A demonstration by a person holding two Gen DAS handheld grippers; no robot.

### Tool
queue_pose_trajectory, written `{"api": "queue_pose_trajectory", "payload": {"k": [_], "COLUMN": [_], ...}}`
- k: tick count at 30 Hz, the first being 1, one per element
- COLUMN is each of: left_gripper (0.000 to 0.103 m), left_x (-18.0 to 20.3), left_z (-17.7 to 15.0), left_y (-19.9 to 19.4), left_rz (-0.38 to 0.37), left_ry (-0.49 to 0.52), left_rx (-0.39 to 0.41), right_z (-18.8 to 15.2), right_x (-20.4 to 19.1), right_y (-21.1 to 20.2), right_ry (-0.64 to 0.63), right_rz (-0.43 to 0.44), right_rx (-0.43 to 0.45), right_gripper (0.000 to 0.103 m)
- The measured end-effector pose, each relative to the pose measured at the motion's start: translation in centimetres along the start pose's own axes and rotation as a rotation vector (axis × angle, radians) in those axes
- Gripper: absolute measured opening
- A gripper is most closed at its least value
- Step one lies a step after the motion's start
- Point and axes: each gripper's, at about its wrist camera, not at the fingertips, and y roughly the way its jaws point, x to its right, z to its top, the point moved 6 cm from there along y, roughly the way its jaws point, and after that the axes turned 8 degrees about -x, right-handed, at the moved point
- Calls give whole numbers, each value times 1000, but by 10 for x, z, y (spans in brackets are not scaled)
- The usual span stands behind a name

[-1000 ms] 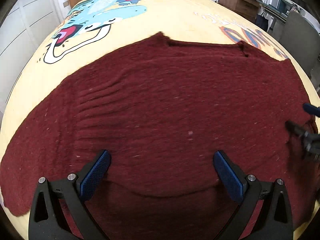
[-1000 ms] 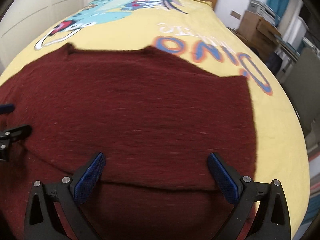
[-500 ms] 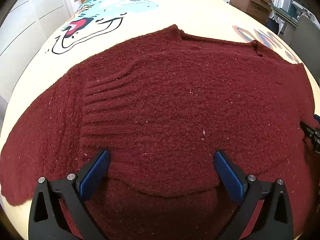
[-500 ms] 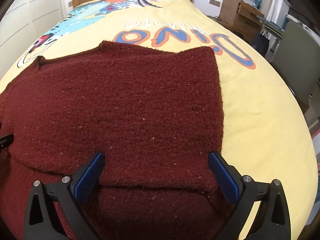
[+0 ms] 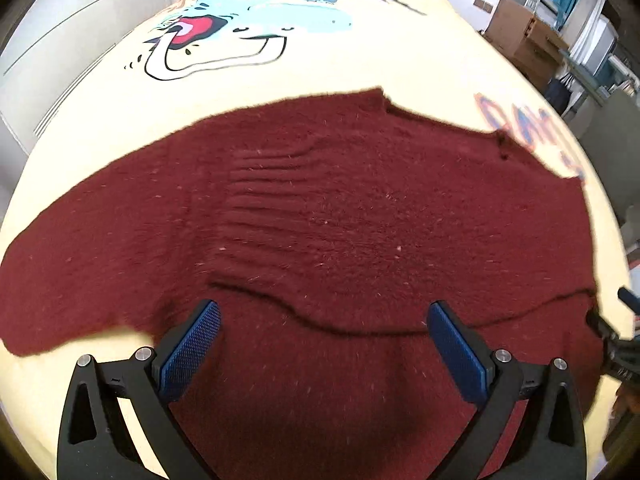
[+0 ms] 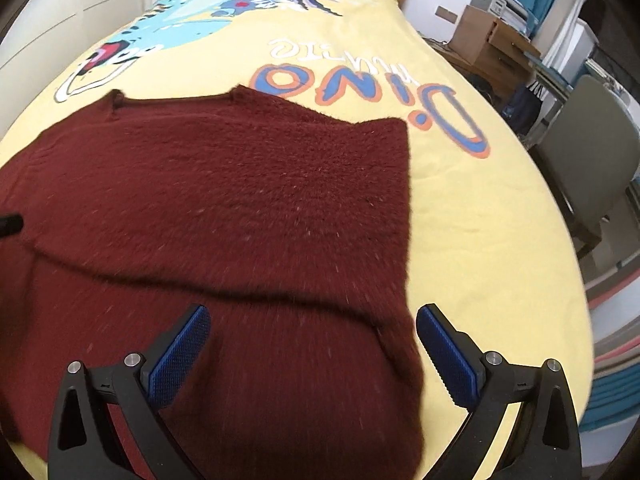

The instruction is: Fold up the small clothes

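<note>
On the bed [image 6: 480, 216] the sweater [image 5: 360, 220] has one fold in, hem edge laid across the body (left sleeve sticking out flat). Left claw [image 5: 322, 350] and right claw [image 6: 312, 354] both hang wide, empty. I'd say sleeves and halving remain.

A fuzzy, matt knitted wool sweater [image 5: 340, 232] is being shown on a smooth printed cloth bedspread [image 6: 480, 216]; ribbed blue rubber pads [image 5: 188, 350] are being carried on matt black plastic.
</note>
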Motion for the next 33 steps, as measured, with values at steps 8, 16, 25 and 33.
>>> {"api": "queue_pose_trajectory", "payload": {"k": [8, 16, 25, 33], "left_gripper": [102, 102, 102, 102], "left_x": [-54, -130, -233, -308], "left_z": [-12, -37, -62, -87], "left_y": [-62, -74, -77, -78], "left_rz": [-41, 26, 78, 79], "left_ry": [-49, -168, -447, -685], "left_rx": [37, 21, 19, 24], "right_z": [-40, -74, -101, -99], "right_x": [12, 36, 49, 46], "right_y": [-83, -117, -109, -112], "right_ry": [46, 194, 292, 295], "right_rz": [11, -10, -32, -29], "right_rx": [41, 60, 31, 35], "right_gripper": [103, 103, 103, 103]}}
